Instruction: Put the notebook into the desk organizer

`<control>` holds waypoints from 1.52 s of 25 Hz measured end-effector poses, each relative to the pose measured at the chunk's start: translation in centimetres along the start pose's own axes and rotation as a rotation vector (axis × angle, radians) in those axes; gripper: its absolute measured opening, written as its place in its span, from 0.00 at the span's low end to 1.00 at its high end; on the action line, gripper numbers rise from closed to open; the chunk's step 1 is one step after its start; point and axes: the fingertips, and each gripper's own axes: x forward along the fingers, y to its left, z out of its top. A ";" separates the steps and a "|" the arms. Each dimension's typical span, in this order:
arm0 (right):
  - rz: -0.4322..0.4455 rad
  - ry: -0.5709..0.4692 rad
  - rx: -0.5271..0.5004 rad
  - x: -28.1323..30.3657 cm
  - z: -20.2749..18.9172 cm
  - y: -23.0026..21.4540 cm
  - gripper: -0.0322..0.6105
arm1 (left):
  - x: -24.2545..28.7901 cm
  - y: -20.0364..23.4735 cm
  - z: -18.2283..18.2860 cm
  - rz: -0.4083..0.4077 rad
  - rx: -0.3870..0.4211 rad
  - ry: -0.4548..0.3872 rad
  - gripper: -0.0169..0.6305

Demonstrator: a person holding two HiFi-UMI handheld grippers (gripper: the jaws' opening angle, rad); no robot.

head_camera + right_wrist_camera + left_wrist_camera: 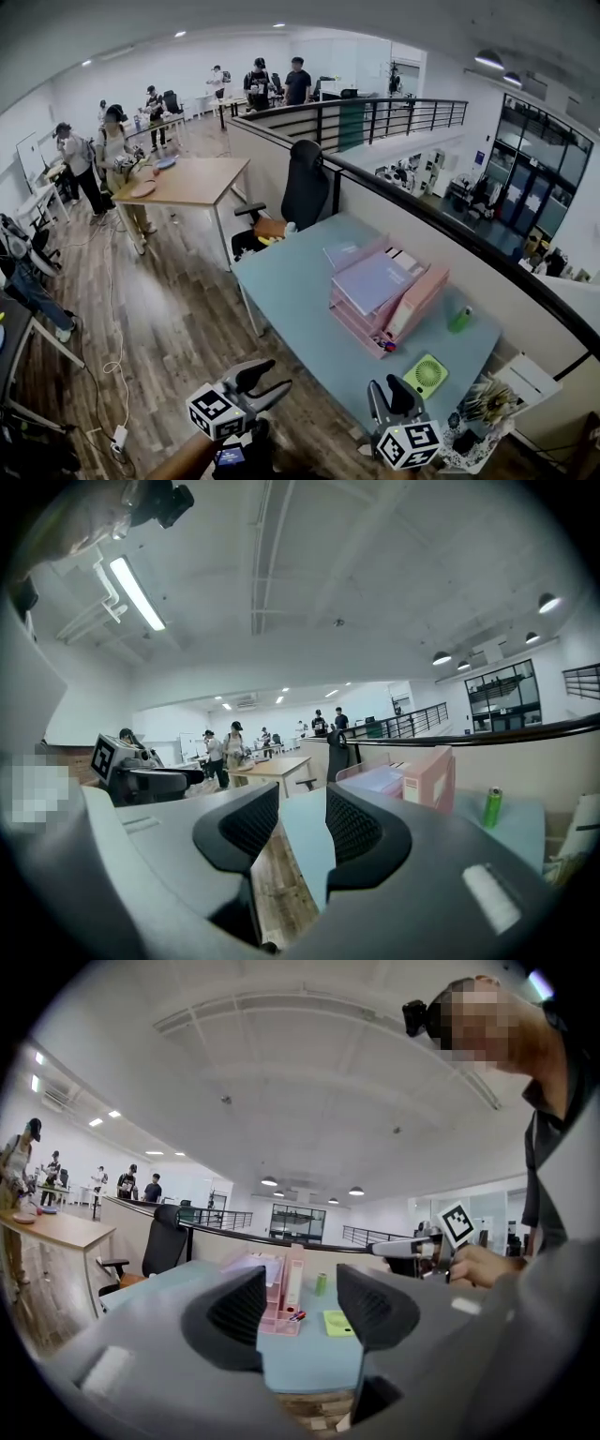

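Approach step, nothing touched yet. We have both tools short of the table's near edge. The left gripper (267, 382) has its jaws wide apart and empty. The right gripper (396, 398) has its jaws about half open, also empty.

Nearest on the pale teal table (300, 291) is a square lime-green desk fan (427, 373), lying flat by the front right corner. Behind it stands the pink plastic desk organizer (412, 305), with a taller upright file section on its right, a few pens (387, 345) at its near end and a lavender pad (373, 281) lying across its tray. A small green bottle (460, 319) stands just right of it.

The slate-blue flat notebook (342, 254) lies on the table at the organizer's far-left end, touching or just beside it. We take that as the task item, though the pad could be it. A black office chair (305, 187) stands beyond the table.

Next move calls for a reach past the fan and organizer. The notebook lies flat, so one jaw must get under an edge, then we lift it and drop it into the upright section.
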 end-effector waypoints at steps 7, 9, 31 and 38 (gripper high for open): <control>-0.128 -0.025 -0.015 2.8 1.4 -1.3 0.27 | 4.4 4.4 1.5 -0.133 -0.011 -0.031 0.42; -0.148 -0.024 -0.015 4.1 2.0 -0.8 0.27 | 5.4 6.0 2.7 -0.168 -0.015 -0.047 0.42; -0.355 -0.017 0.012 13.0 3.4 -1.8 0.27 | 12.9 16.1 4.9 -0.373 -0.018 -0.028 0.42; -0.405 -0.016 0.006 15.6 3.6 -1.5 0.27 | 13.3 19.6 5.0 -0.400 -0.033 -0.036 0.42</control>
